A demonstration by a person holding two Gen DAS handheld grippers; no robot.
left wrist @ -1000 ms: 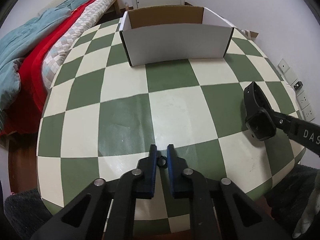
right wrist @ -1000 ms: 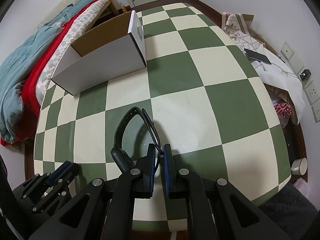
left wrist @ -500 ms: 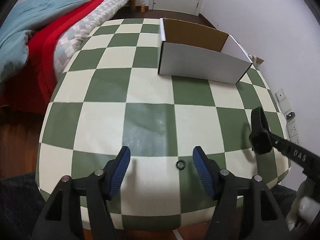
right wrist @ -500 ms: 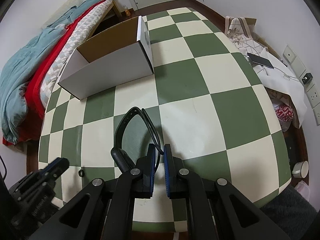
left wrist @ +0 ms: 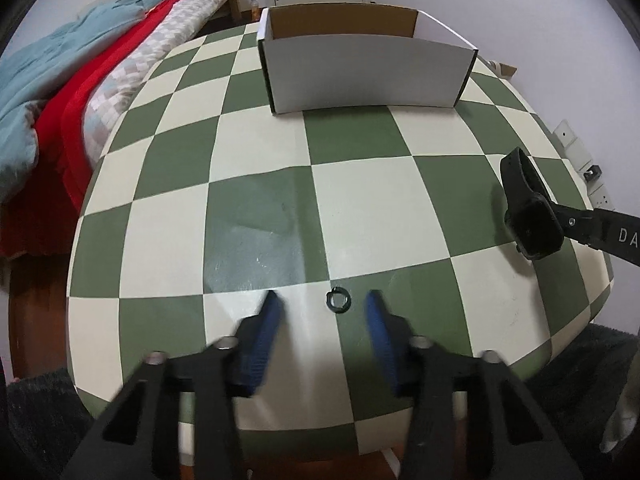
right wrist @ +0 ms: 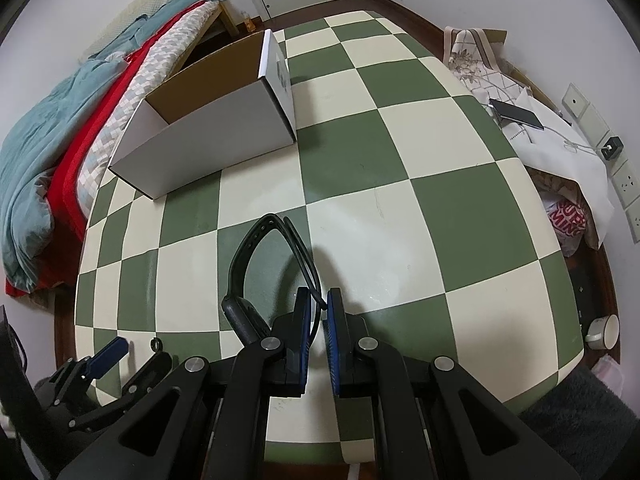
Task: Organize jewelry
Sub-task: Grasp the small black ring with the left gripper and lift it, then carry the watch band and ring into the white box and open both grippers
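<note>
A round counter (left wrist: 256, 200) with a green and cream checkered top is filling both views. A small black ring (left wrist: 338, 301) is lying flat on the counter near its front edge, right where a green square and a cream square meet. The left tool (left wrist: 322, 304) is sitting low over the counter with its blue-padded fingers (left wrist: 269, 312) spread wide, one on each side of the ring. The ring is lying between the fingertips, a little nearer the right one, and touching neither. The fingers are looking blurred in the left wrist view.

The right tool (right wrist: 319, 307) is pinching the strap of a black watch (right wrist: 256, 264), its fingers narrowed onto the band. The watch is being held just above the counter, its strap forming a loop that is pointing away from the tool, with the square watch body hanging at the left of the fingers. In the left wrist view the watch (left wrist: 528, 216) is appearing at the far right, well apart from the ring.

An open white cardboard box (left wrist: 368, 68) with a brown inside is standing at the far side of the counter, well beyond both tools. A bed (left wrist: 60, 80) with teal and red bedding is lying to the left of the counter.
</note>
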